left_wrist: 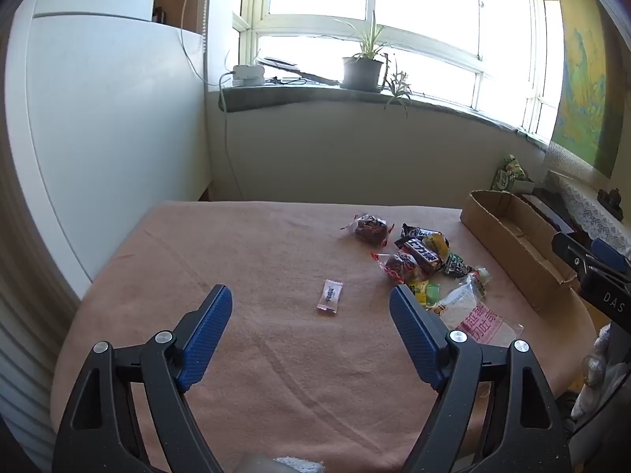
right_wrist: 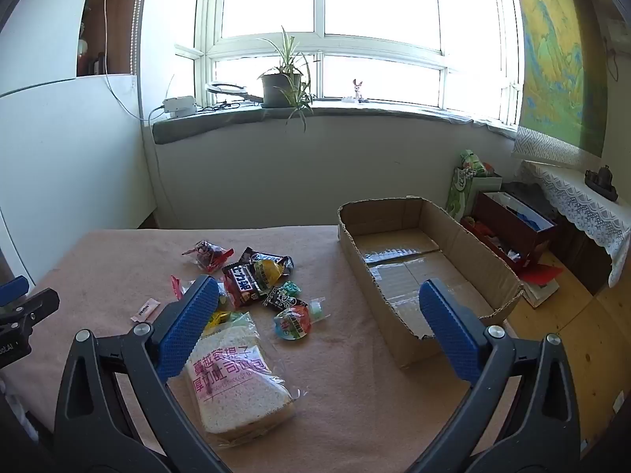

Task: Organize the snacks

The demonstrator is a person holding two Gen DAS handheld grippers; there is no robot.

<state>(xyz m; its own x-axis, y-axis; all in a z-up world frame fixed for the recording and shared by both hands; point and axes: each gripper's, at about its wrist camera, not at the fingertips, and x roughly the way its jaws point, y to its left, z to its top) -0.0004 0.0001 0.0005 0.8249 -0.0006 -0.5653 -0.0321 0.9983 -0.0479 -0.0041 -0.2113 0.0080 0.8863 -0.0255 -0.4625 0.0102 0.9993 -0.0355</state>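
With both the left gripper and right gripper spread and empty, sorting looks unstarted: bagged toast bread lies nearest, loose snacks beyond, and the bare cardboard box awaits a first pick.

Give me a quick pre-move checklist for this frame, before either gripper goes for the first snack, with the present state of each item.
1. Left gripper jaws open and holding nothing: ok.
2. Right gripper jaws open and holding nothing: ok.
3. Cardboard box open-topped with a bare floor, ready to receive: ok.
4. Small pink sachet lies alone on the cloth, apart from the pile: ok.
5. Bread pack free of other snacks on top: ok, though its far end is behind the right gripper's finger.
6. Snack pile separated for single picks: not ok, wrappers overlap.
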